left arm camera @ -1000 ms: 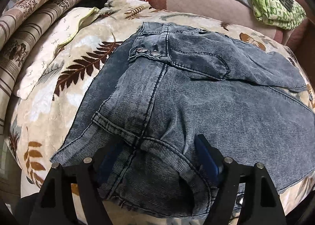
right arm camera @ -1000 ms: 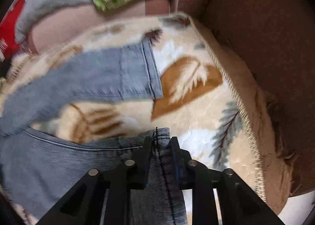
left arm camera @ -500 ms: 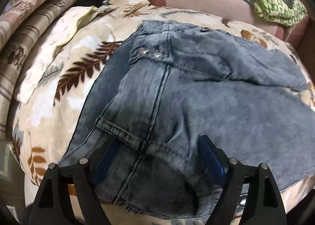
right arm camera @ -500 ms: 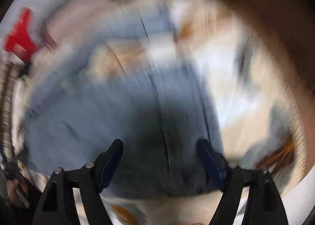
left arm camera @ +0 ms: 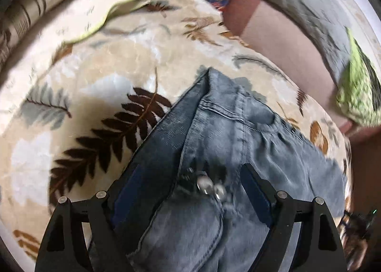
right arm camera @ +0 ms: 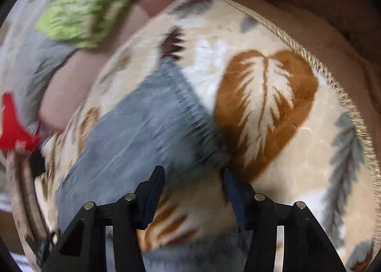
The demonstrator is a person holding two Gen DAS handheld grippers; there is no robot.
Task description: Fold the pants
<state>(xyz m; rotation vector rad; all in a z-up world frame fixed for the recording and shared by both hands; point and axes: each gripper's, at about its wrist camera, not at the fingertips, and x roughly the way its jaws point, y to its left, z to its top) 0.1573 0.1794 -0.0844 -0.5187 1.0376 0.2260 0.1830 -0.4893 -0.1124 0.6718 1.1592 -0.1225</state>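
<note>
Pants: grey-blue denim pants (left arm camera: 238, 153) lie on leaf-print fleece blanket (left arm camera: 95, 96), waistband studs between left gripper (left arm camera: 190, 191) fingers, spread wide, gripping nothing.
Right gripper (right arm camera: 193, 188): closing, half-open, leg hem just ahead, unpinched.
Advice: pinch seams squarely.

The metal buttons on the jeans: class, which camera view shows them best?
The left wrist view. The metal buttons sit between the left gripper fingers, on the jeans. The right wrist view shows only a blurred jeans leg, no buttons.
</note>
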